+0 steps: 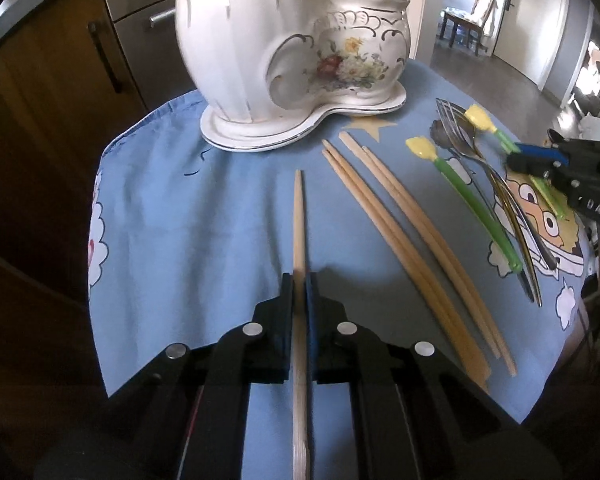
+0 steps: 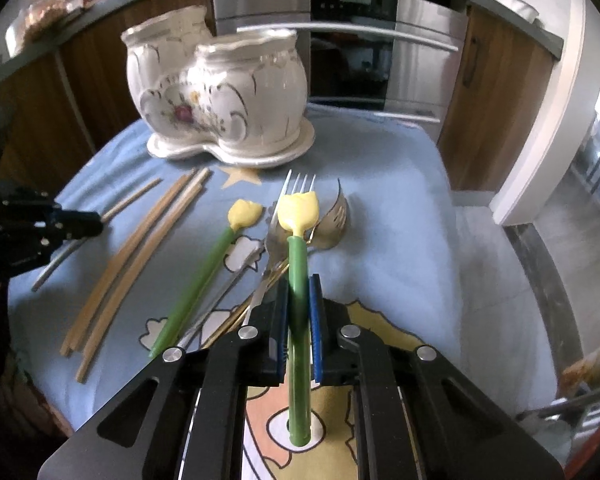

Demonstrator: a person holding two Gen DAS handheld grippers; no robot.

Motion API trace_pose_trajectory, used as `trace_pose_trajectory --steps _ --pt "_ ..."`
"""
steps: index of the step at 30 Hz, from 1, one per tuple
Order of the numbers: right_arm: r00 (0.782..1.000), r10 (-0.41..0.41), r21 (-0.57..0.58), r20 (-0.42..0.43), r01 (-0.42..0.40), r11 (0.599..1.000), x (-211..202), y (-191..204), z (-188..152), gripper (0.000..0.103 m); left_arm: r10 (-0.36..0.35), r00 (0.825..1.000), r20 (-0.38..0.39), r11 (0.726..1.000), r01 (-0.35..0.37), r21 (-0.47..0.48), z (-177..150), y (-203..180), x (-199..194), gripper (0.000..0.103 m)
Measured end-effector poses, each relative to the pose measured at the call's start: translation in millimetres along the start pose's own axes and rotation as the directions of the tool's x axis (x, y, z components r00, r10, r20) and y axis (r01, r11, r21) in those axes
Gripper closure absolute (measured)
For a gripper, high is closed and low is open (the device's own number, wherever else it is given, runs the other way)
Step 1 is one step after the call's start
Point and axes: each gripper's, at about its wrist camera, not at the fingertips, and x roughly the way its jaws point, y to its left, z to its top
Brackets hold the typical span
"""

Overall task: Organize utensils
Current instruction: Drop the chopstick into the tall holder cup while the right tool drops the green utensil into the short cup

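Utensils lie on the blue cartoon-print cloth: your left gripper is clamped on one smooth wooden chopstick, with four more chopsticks just right of its fingers. Your right gripper pinches a green-stemmed, yellow tulip-tipped plastic stick; a second tulip stick and the metal fork lie left of those fingers, ahead the glossy two-pot floral ceramic holder.
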Motion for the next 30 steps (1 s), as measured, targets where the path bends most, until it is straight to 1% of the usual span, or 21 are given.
trace_pose_trajectory --steps 3,5,7,8,10,11,13,14,15,17,19,20,22,24,26,28,30 --pt "0.999 0.015 -0.001 0.038 -0.015 1.000 -8.3 1.2 2.1 0.093 0.005 0.999 0.042 1.000 -0.004 -0.019 -4.2 11.9 -5.0 0.097" --pt "0.996 0.040 0.005 0.082 -0.040 0.999 -17.3 2.3 7.1 0.093 0.002 0.997 0.078 0.999 0.001 -0.032 -4.1 19.7 -11.8 0.097" --pt "0.990 0.055 0.010 0.132 -0.057 0.998 -26.5 2.1 11.9 0.093 -0.026 0.987 0.156 0.999 0.031 -0.030 -6.7 22.4 -28.4 0.097" --pt "0.984 0.061 0.016 0.166 -0.065 0.998 -31.6 2.9 16.6 0.093 -0.027 0.978 0.208 0.999 0.034 -0.030 -4.3 26.2 -38.7 0.097" --pt "0.972 0.074 0.032 0.224 -0.083 0.996 -38.2 3.5 27.0 0.093 -0.043 0.958 0.283 0.998 0.055 -0.034 3.5 29.3 -53.5 0.097" --pt "0.964 0.078 0.042 0.254 -0.091 0.995 -41.5 3.9 34.6 0.093 -0.048 0.946 0.322 0.997 0.063 -0.037 9.8 27.4 -61.4 0.097" --pt "0.949 0.083 0.052 0.305 -0.104 0.993 -45.8 4.0 49.4 0.093 -0.049 0.913 0.406 0.996 0.072 -0.043 13.1 25.8 -83.7 0.097" --pt "0.937 0.088 0.055 0.339 -0.113 0.992 -48.6 5.0 59.0 0.093 -0.052 0.897 0.440 0.996 0.079 -0.045 22.0 28.2 -91.2 0.097" --pt "0.925 0.092 0.058 0.369 -0.121 0.991 -50.8 6.0 69.4 0.093 -0.052 0.885 0.462 0.995 0.084 -0.049 29.6 29.2 -97.0 0.097" --pt "0.909 0.099 0.057 0.405 -0.133 0.990 -53.3 8.7 87.7 0.093 -0.069 0.863 0.500 0.992 0.111 -0.055 48.9 32.4 -106.7 0.097" --pt "0.901 0.100 0.050 0.422 -0.133 0.990 -54.5 11.4 103.8 0.093 -0.095 0.857 0.507 0.988 0.142 -0.055 62.9 32.6 -112.7 0.097" --pt "0.897 0.104 0.049 0.430 -0.138 0.989 -52.6 12.4 112.5 0.093 -0.100 0.861 0.499 0.988 0.143 -0.048 69.5 30.5 -111.5 0.097" --pt "0.901 0.100 0.051 0.423 -0.134 0.990 -48.1 13.4 120.8 0.093 -0.075 0.883 0.464 0.994 0.102 -0.032 75.0 23.8 -102.4 0.098" --pt "0.900 0.107 0.051 0.423 -0.141 0.989 -46.3 14.2 123.8 0.093 -0.077 0.894 0.442 0.995 0.099 -0.026 72.6 21.1 -92.3 0.098" --pt "0.893 0.106 0.046 0.437 -0.140 0.989 -46.8 15.2 122.7 0.093 -0.091 0.888 0.451 0.992 0.122 -0.040 69.2 24.1 -93.7 0.098" --pt "0.886 0.108 0.051 0.452 -0.147 0.988 -47.2 13.2 123.3 0.093 -0.100 0.874 0.476 0.988 0.142 -0.054 67.2 28.3 -99.9 0.098" --pt "0.881 0.107 0.064 0.460 -0.153 0.986 -46.9 10.0 127.1 0.093 -0.092 0.861 0.500 0.989 0.136 -0.051 67.0 29.6 -109.5 0.098"
